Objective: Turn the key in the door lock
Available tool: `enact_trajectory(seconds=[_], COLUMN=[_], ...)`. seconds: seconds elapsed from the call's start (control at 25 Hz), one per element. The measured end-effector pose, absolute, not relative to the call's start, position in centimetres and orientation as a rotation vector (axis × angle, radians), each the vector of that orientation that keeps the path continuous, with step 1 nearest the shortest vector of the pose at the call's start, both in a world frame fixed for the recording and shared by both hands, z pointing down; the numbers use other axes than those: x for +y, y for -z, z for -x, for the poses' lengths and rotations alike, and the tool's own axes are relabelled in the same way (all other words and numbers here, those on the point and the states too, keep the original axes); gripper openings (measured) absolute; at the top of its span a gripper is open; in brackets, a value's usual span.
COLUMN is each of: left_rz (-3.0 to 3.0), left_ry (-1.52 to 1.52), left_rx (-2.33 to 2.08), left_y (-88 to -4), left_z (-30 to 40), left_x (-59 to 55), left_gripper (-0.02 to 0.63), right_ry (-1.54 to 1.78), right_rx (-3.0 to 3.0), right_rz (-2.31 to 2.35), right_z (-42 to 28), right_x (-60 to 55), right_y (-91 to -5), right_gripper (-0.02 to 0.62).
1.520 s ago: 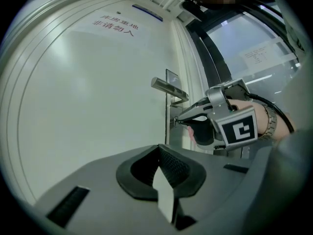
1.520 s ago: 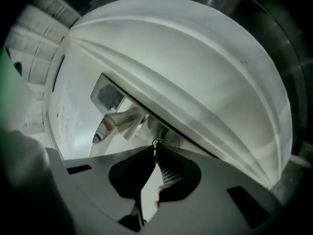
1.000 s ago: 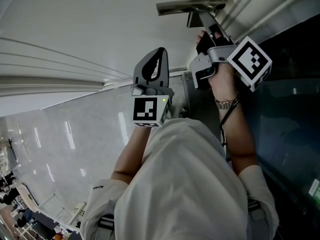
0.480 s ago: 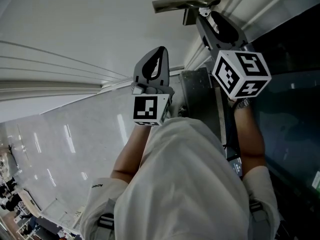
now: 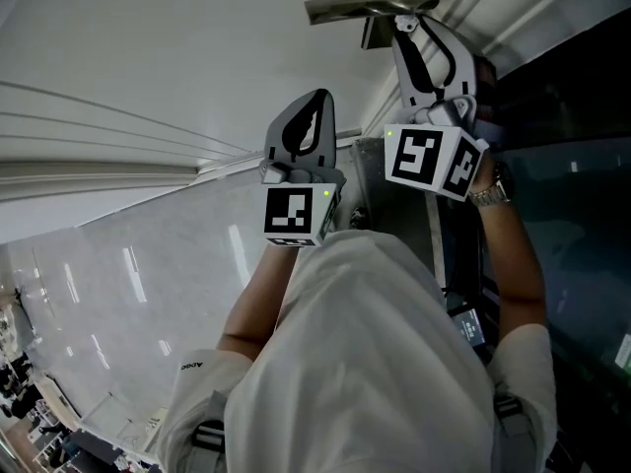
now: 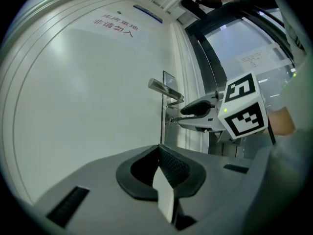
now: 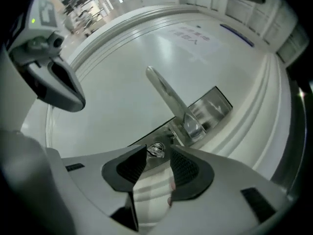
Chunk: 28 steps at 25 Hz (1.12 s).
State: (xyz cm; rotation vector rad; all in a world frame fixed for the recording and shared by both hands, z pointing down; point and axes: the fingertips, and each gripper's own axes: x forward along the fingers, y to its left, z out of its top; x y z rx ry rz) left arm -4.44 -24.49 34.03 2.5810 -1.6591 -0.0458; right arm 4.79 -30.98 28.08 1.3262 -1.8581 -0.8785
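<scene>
Key in door lock: sitting in the keyhole of the metal lock plate, just below the lever handle on the white door. Right tongs: having just been opening; now standing released, pointing almost level at the lock, framing the key in the gap at the tips, with the ribbed pads not pressing on it. Left tongs: being held clenched on nothing, pointing level at the bare door face, to the left of the handle and apart from the right tongs. Left marker cube and right marker cube: riding behind the tongs, facing the head camera.
</scene>
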Motion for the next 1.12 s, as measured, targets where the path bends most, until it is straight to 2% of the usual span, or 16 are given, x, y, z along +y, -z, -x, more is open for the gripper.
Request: enact_trajectory(seconds=[0.4,0.64,1.12], left_rz=[-2.574,-2.571,-2.583], left_ry=[0.048,0.042,0.040], left_rx=[-1.665,-1.660,-1.633], left_y=[-33.4,-33.4,-33.6], left_z=[5.1,5.3,4.4], left_x=[-24.7,-25.2,-25.6], left_gripper=[0.006,0.006,0.006], right_ry=[1.070,1.202,1.080], right_rx=[-1.610,-1.490,-1.607], right_rz=[-1.195,-1.173,-1.264], right_z=[-4.5,-4.4,-4.1], right_x=[-32.6,-32.8,-32.2], right_y=[-28.7,-28.7,-28.2], right_gripper=[0.137,0.110,0.097])
